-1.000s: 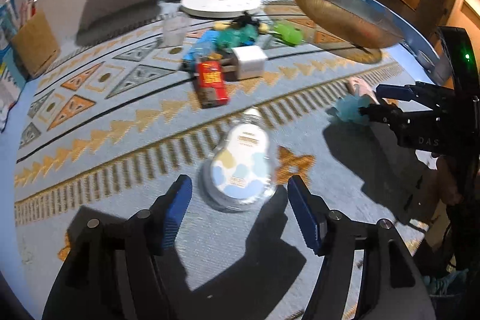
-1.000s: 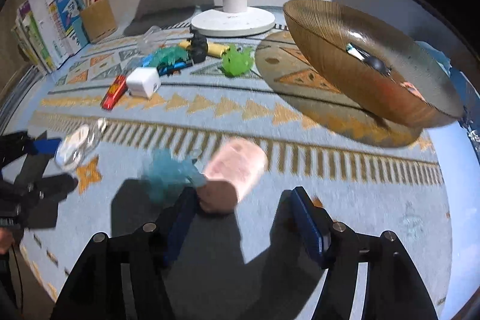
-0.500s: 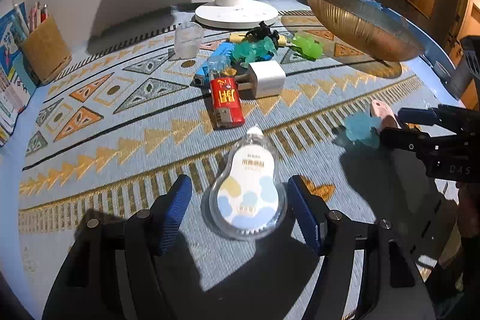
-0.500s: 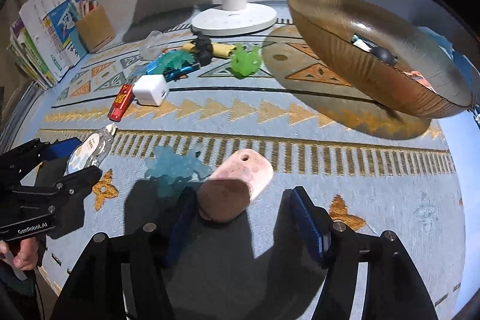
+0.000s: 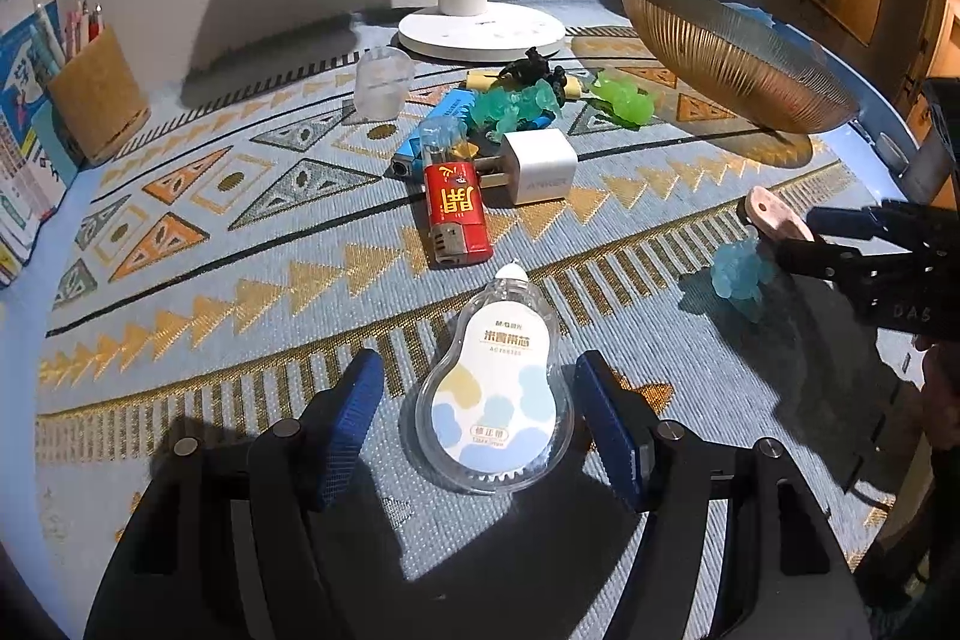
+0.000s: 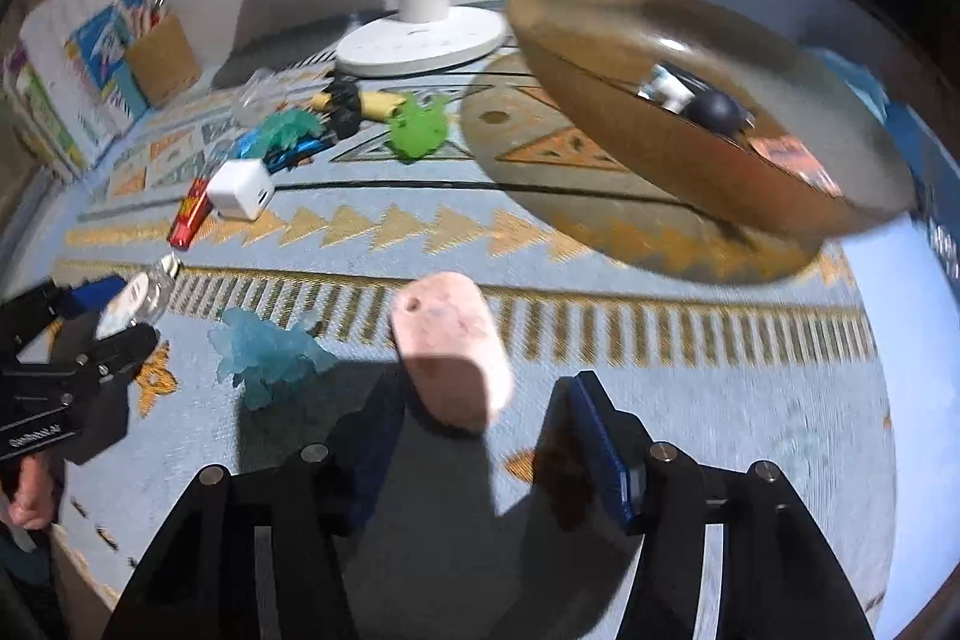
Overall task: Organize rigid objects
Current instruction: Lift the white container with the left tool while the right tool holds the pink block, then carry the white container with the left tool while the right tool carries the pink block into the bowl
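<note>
The correction tape (image 5: 495,394) lies flat on the patterned cloth (image 5: 240,316) between the open jaws of the left gripper (image 5: 480,418), untouched, long axis running near to far with its white tip at the far end. The pink oblong piece (image 6: 450,349) lies between the closing jaws of the right gripper (image 6: 480,436), holed end far; the pads are not yet on it. Half a second ago this piece lay slanted towards the right; now it runs nearly straight away. Only the right wrist view shows the items inside the bronze bowl (image 6: 600,58); only the left shows the tape's printed label
</note>
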### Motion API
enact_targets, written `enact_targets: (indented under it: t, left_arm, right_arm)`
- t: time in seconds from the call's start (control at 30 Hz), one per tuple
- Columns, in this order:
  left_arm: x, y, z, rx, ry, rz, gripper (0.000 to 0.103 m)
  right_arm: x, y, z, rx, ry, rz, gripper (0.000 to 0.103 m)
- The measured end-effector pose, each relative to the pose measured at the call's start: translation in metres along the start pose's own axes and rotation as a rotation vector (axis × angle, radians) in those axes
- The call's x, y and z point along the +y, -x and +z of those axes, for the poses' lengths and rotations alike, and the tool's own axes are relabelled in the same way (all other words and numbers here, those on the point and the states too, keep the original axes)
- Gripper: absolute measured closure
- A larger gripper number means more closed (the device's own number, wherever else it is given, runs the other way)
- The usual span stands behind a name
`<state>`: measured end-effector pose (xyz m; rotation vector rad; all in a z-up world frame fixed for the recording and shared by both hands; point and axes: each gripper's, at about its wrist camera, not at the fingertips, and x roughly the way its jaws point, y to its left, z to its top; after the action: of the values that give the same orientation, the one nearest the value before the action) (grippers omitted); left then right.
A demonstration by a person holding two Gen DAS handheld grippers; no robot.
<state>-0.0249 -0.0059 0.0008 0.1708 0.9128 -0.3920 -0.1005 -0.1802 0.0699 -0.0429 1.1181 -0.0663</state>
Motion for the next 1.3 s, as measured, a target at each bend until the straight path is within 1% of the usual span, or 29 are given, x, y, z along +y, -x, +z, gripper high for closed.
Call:
enact_targets:
  t: [0.03, 0.07, 0.1, 0.13, 0.27, 0.37, 0.4, 0.43, 0.53, 0.57, 0.63, 0.73, 0.77, 0.8, 0.87, 0.97, 1.07, 1.13, 1.23, 1.3]
  left_arm:
    - [-0.001, 0.0, 0.0, -0.004, -0.004, -0.001, 0.041]
    - [-0.002, 0.001, 0.0, -0.013, -0.009, -0.005, 0.055]
    - [-0.003, 0.002, 0.001, -0.018, -0.01, -0.011, 0.058]
    - [-0.004, 0.002, 0.001, -0.017, -0.005, -0.014, 0.058]
    - [-0.005, 0.009, 0.001, -0.04, -0.001, -0.024, 0.058]
    - [-0.008, 0.034, 0.008, -0.108, 0.002, -0.043, 0.058]
    - [-0.009, 0.04, 0.011, -0.124, 0.0, -0.043, 0.058]
    - [-0.013, 0.052, 0.018, -0.158, -0.007, -0.043, 0.058]
    - [-0.024, 0.077, 0.036, -0.234, -0.023, -0.053, 0.058]
    - [-0.032, 0.091, 0.048, -0.278, -0.027, -0.072, 0.058]
    - [-0.044, 0.105, 0.066, -0.326, -0.024, -0.117, 0.058]
    - [-0.076, 0.129, 0.104, -0.426, -0.031, -0.161, 0.058]
    - [-0.089, 0.135, 0.121, -0.459, -0.027, -0.185, 0.058]
    - [-0.097, 0.137, 0.133, -0.473, -0.023, -0.205, 0.058]
    - [-0.118, 0.135, 0.163, -0.493, -0.022, -0.236, 0.058]
    - [-0.144, 0.115, 0.191, -0.475, -0.041, -0.235, 0.058]
    - [-0.161, 0.068, 0.207, -0.369, -0.029, -0.235, 0.058]
    - [-0.17, 0.034, 0.208, -0.288, -0.02, -0.23, 0.058]
    - [-0.183, -0.015, 0.196, -0.176, -0.014, -0.196, 0.058]
    - [-0.185, -0.03, 0.188, -0.136, -0.008, -0.19, 0.058]
  right_arm:
    - [0.003, -0.002, 0.003, -0.002, 0.013, 0.01, 0.047]
    - [0.005, -0.003, 0.005, -0.003, 0.018, 0.02, 0.049]
    - [0.008, -0.003, 0.008, -0.008, 0.023, 0.025, 0.057]
    - [0.01, -0.004, 0.009, -0.008, 0.032, 0.032, 0.066]
    - [0.016, 0.007, 0.006, -0.043, 0.038, 0.052, 0.067]
    - [0.007, 0.029, 0.004, -0.088, 0.009, 0.051, 0.067]
    - [0.0, 0.041, 0.007, -0.121, -0.009, 0.046, 0.067]
    - [-0.005, 0.053, 0.008, -0.151, -0.021, 0.036, 0.067]
    - [-0.029, 0.096, 0.016, -0.258, -0.06, -0.019, 0.067]
    - [-0.037, 0.108, 0.019, -0.287, -0.072, -0.038, 0.067]
    - [-0.058, 0.138, 0.028, -0.357, -0.101, -0.097, 0.067]
    - [-0.091, 0.174, 0.041, -0.44, -0.154, -0.179, 0.067]
    - [-0.101, 0.183, 0.045, -0.461, -0.171, -0.205, 0.067]
    - [-0.113, 0.196, 0.049, -0.485, -0.192, -0.244, 0.067]
    - [-0.131, 0.207, 0.056, -0.507, -0.217, -0.28, 0.067]
    - [-0.157, 0.212, 0.065, -0.513, -0.242, -0.304, 0.067]
    - [-0.179, 0.189, 0.075, -0.45, -0.259, -0.298, 0.067]
    - [-0.191, 0.162, 0.082, -0.382, -0.266, -0.294, 0.067]
    - [-0.202, 0.118, 0.086, -0.282, -0.267, -0.281, 0.067]
    - [-0.203, 0.093, 0.085, -0.233, -0.252, -0.257, 0.067]
